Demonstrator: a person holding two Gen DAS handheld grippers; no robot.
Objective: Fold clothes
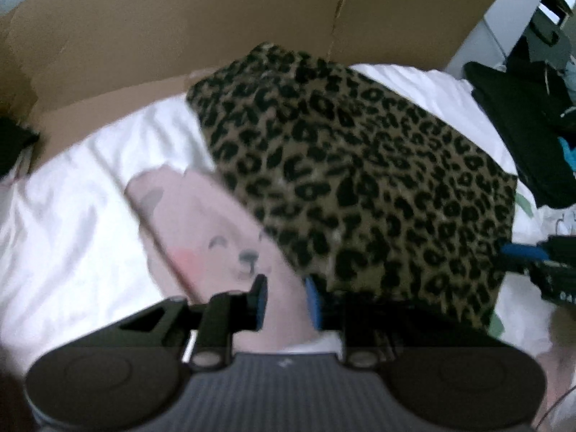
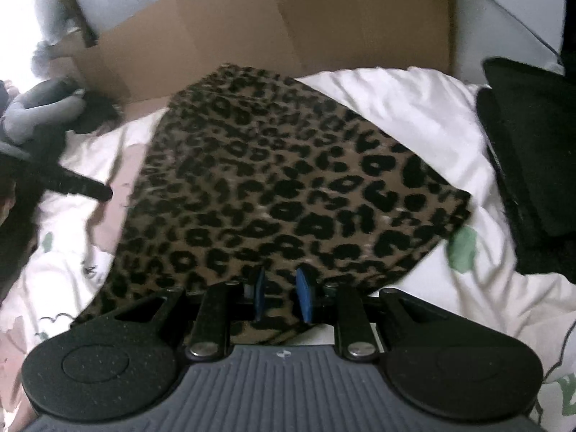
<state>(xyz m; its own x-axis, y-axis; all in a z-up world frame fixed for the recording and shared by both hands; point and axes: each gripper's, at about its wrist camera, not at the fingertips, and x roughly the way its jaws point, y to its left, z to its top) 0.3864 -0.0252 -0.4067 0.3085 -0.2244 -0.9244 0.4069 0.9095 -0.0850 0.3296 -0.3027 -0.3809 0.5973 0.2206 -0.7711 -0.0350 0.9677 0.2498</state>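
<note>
We see a leopard-print garment (image 2: 284, 194) lying flat on the white bedding (image 1: 72, 216), soft and light; best pinched at its near corners. Our left gripper (image 1: 286, 300) and right gripper (image 2: 282, 293) hover slightly parted, gripping nothing

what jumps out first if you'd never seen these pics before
The leopard-print garment dominates, lying flat mid-frame on white bedding with a pink bear print beside it. A big cardboard box stands behind. Both grippers, left and right, hover open at the garment's near edge.
</note>
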